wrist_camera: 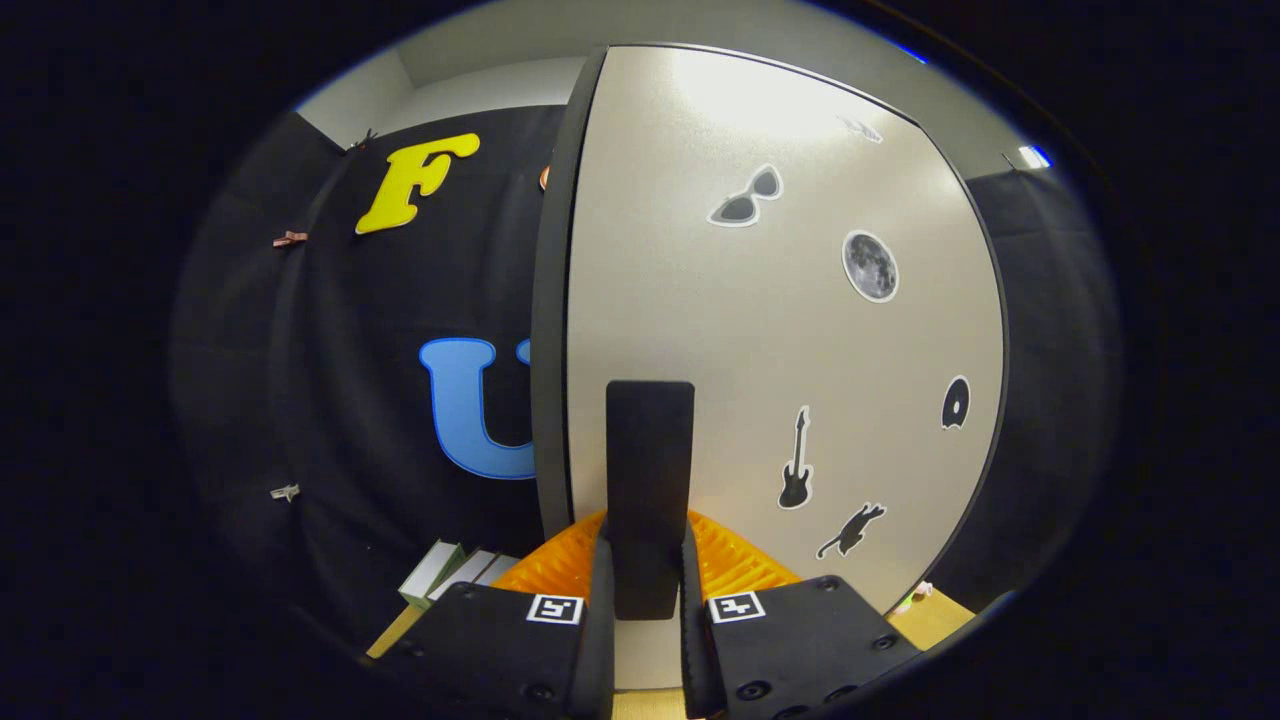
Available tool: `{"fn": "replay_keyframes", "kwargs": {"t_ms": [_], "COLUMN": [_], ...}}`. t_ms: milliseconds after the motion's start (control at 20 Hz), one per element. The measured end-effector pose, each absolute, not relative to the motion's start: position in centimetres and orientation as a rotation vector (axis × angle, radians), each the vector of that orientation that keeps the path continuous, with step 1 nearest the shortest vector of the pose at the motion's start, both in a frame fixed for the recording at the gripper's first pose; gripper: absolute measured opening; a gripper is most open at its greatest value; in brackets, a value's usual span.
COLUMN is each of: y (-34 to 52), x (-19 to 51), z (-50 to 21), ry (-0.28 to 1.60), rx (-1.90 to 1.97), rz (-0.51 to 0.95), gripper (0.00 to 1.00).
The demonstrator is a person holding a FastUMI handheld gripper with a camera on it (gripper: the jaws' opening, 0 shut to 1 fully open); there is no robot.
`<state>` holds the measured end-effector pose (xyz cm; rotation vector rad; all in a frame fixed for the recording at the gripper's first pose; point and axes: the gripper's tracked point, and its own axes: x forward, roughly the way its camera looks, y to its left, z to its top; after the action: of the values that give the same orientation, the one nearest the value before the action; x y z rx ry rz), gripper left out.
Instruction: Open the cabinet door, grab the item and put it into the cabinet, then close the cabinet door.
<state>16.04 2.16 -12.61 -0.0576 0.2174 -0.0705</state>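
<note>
Gripping: gripper (pixel 645 585) pinched the black handle (pixel 649 480), both fingers (pixel 598 600) pressed on its lower end.
Handle: upright, mounted on the door (pixel 760 330) near its left edge.
Door: pale, black-edged, stickers on its face, directly ahead.
Item: orange ribbed thing (pixel 735 560) sat just behind the fingers, below the door.
Boxes (pixel 450 570): left of the fingers, on the table (pixel 935 615).

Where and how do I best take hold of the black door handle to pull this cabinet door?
Grip the black handle at its lower end, coming straight on at the door's face. It is a narrow upright bar, so one finger goes each side. The gripper already sits that way, its fingers pressing both edges.
</note>
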Motion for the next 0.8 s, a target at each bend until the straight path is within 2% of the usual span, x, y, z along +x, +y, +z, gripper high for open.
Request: {"fn": "replay_keyframes", "kwargs": {"t_ms": [800], "y": [0.7], "x": [8.9], "z": [-10.8], "ry": [0.223], "rx": [-0.044], "rz": [-0.084], "gripper": [0.31]}}
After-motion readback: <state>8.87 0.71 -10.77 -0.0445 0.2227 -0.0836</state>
